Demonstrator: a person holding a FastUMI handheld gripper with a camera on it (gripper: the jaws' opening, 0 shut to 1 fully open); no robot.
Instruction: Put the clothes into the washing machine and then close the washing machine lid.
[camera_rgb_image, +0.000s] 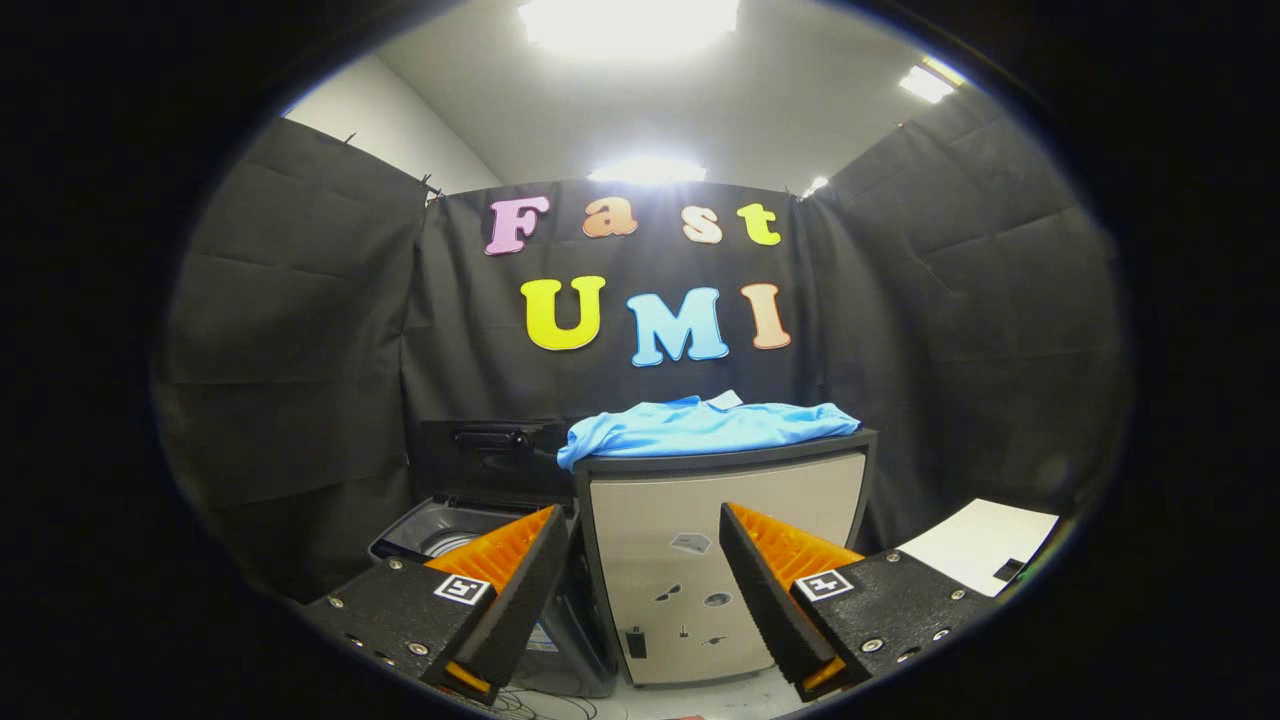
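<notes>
A light blue garment lies spread on top of a grey cabinet beyond my fingers. To the cabinet's left stands the washing machine, lower down, with its dark lid raised upright at the back and the tub opening showing behind my left finger. My gripper is open, held well short of the cabinet, with nothing between its fingers.
Black cloth walls enclose the booth on three sides. A white flat surface lies at the right, beyond my right finger. Thin cables trail on the pale floor below the cabinet.
</notes>
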